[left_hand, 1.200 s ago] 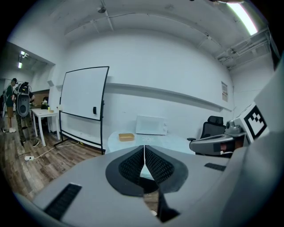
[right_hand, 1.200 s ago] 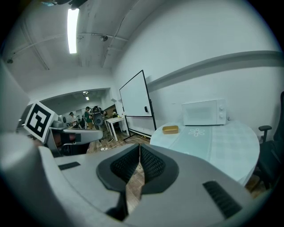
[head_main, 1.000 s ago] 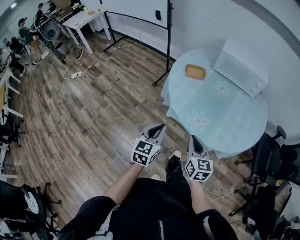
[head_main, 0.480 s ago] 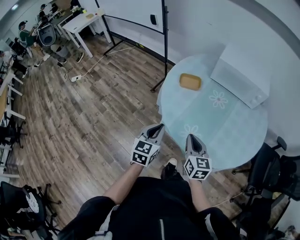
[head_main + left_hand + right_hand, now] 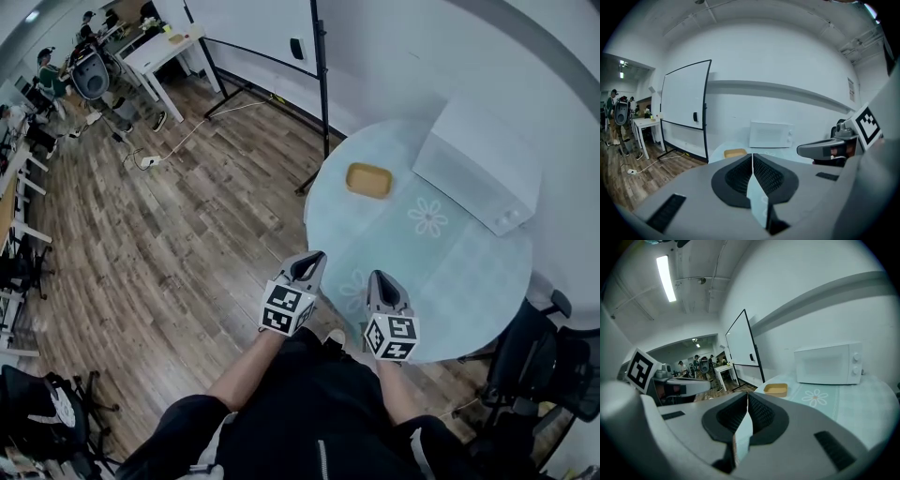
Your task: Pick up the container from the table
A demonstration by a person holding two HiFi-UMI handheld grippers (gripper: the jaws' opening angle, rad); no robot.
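Observation:
A shallow yellow container point(image 5: 367, 179) sits near the far left edge of the round table point(image 5: 459, 272); it also shows in the left gripper view point(image 5: 735, 153) and the right gripper view point(image 5: 776, 389). My left gripper point(image 5: 316, 259) hangs at the table's near left edge, jaws pressed together with nothing between them. The right gripper point(image 5: 379, 278) is over the table's near part, also shut and empty. Both are well short of the container.
A white microwave point(image 5: 478, 167) stands at the back right of the table. A whiteboard on a stand point(image 5: 281, 42) is left of the table. Black office chairs point(image 5: 553, 356) crowd the right side. People sit at desks point(image 5: 66, 66) far left across the wood floor.
The table and the container have come closer and lower in the head view. Both grippers, still shut, now reach the table's near edge instead of hanging over the floor.

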